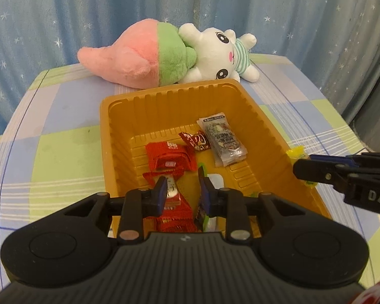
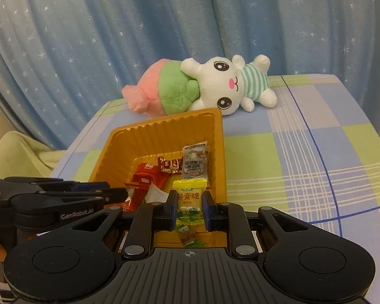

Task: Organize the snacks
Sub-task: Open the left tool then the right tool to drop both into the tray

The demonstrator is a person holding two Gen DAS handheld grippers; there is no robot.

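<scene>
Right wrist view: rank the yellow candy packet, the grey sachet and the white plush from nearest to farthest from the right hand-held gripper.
1. Yellow candy packet, between the right hand-held gripper pads.
2. Grey sachet, in the tray's far right part.
3. White plush, beyond the tray.

The characters "梨膏糖" are being shown in brown on the yellow candy packet [image 2: 189, 197], which is being seen over the near edge of the yellow tray [image 2: 162, 129]. "GenRobot.AI" is being displayed in white on the left gripper [image 2: 124, 193], left of the tray. "DAS" is being displayed, cut off, on the right gripper [image 1: 297, 169], right of the tray. Print on the other wrappers in the tray is not being resolved.
</scene>
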